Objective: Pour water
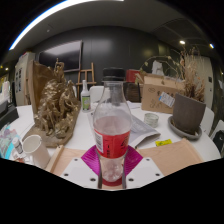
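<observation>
I am holding my tongs (112, 168) closed on the clear plastic bottle (112, 125) — both pink pads (96, 158) pressing its lower sides — so it is standing upright at centre frame, black cap (113, 73) on, above the white table (190, 150).

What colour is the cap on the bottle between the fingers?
Black; the bottle cap shows in the gripper view.
</observation>
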`<state>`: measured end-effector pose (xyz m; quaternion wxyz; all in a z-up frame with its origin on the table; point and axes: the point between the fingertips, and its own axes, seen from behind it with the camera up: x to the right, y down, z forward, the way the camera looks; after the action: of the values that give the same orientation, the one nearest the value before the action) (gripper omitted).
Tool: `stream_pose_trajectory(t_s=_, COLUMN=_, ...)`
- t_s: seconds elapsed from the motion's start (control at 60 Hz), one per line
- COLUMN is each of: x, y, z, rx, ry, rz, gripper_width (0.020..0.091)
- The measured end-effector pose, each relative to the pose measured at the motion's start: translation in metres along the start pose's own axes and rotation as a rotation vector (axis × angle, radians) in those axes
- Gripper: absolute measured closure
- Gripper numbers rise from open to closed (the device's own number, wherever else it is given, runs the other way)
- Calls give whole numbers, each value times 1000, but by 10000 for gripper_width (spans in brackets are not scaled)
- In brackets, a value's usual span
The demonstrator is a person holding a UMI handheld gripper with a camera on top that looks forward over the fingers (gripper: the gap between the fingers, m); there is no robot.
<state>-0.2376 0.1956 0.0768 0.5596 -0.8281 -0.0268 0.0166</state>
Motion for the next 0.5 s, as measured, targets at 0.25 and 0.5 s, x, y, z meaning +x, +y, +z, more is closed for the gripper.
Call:
stream_pose_trajectory(t_s=0.25, x=0, y=0, z=1, rx=33, ry=16, rz=-1, gripper_width=755)
stream_pose_trajectory(t_s=0.5, x=5, y=-7, z=-28, rx=-23, ry=76, rz=-15, gripper_width=277)
